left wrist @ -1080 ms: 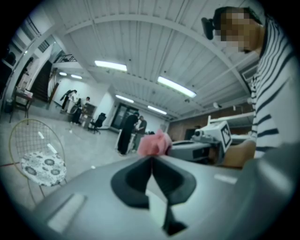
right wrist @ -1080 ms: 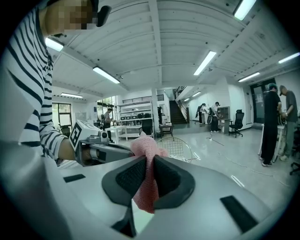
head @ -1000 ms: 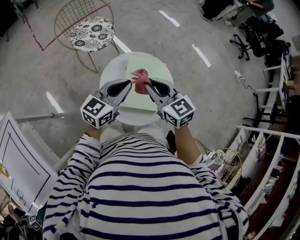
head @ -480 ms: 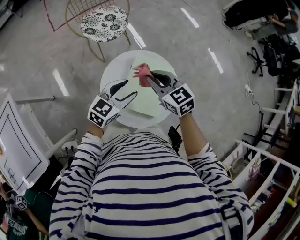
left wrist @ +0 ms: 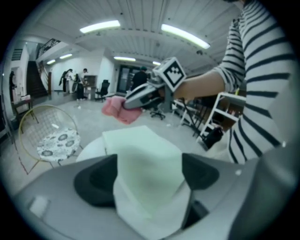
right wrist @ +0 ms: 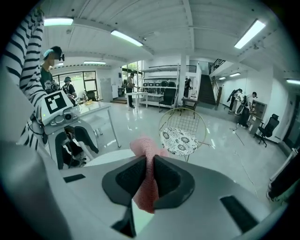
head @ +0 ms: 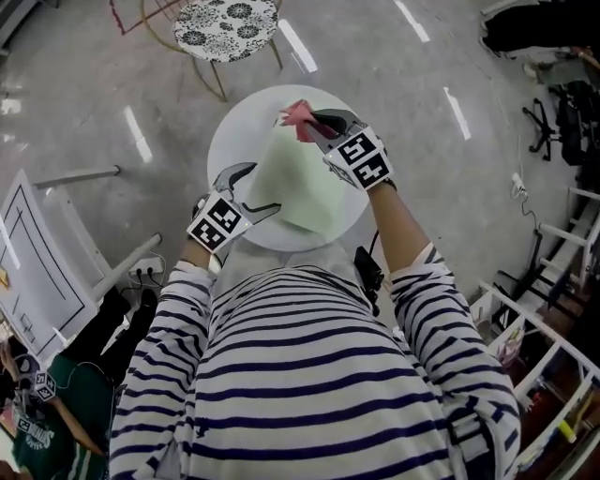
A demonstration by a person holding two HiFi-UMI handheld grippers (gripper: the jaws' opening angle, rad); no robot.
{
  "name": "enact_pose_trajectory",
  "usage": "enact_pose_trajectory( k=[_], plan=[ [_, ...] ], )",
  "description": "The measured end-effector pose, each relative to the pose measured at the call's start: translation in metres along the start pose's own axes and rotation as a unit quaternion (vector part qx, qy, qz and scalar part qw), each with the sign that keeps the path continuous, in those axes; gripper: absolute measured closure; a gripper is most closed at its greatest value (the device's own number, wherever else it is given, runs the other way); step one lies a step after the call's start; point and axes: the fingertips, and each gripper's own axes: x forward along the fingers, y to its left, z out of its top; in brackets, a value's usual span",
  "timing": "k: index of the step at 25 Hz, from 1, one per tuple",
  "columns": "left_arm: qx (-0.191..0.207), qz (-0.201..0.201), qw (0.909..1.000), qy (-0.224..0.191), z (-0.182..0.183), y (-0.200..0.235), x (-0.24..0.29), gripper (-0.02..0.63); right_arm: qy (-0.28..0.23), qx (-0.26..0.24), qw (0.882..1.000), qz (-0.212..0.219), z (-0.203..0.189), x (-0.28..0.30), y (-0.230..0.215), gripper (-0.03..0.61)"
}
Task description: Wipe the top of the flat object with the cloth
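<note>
A pale green flat object (head: 305,183) lies on a round white table (head: 234,141). My right gripper (head: 312,127) hovers at the object's far edge, shut on a pink cloth (head: 296,112) that bunches out past the jaws. In the right gripper view the cloth (right wrist: 144,146) is pinched between the pads of that gripper (right wrist: 151,178). My left gripper (head: 258,190) is at the near-left edge, and its jaws are opening. In the left gripper view the flat object (left wrist: 140,145) reaches in between those wide jaws (left wrist: 147,176), with the cloth (left wrist: 117,108) beyond it.
A wire chair with a floral cushion (head: 225,19) stands just beyond the table. A white panel (head: 37,272) leans at the left, and white racks (head: 553,319) stand at the right. People stand far off in the hall.
My left gripper has opened and drawn back to the near-left edge of the flat object. My right gripper has carried the cloth forward to the far edge.
</note>
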Motion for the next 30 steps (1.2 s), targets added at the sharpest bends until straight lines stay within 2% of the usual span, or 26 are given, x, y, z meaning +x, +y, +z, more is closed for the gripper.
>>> enact_pose_trajectory(
  k=[4,10,14,19,23,30],
  plan=[
    [-0.007,-0.023,0.9986,0.047,-0.033,-0.001,0.007,0.187,0.042,-0.014,0.999,0.0,-0.022,0.026,-0.014,0.537],
    [-0.025,-0.02,0.9951,0.093,-0.074,-0.003,0.014,0.192,0.082,-0.044,0.996,-0.007,-0.043,0.056,-0.024,0.537],
    [-0.038,-0.009,0.9941,0.101,-0.083,0.003,0.021,0.192,0.098,-0.055,0.993,-0.02,-0.05,0.07,-0.031,0.537],
    [-0.017,-0.022,0.9909,0.132,-0.098,-0.002,0.022,0.19,0.126,-0.061,0.99,-0.036,-0.061,0.084,-0.039,0.537],
    [-0.011,-0.014,0.9859,0.166,-0.122,0.0,0.022,0.189,0.148,-0.071,0.985,-0.044,-0.071,0.095,-0.041,0.537],
    [-0.029,-0.003,0.9819,0.187,-0.131,-0.001,0.035,0.19,0.163,-0.091,0.982,-0.041,-0.078,0.097,-0.029,0.537]
  ],
)
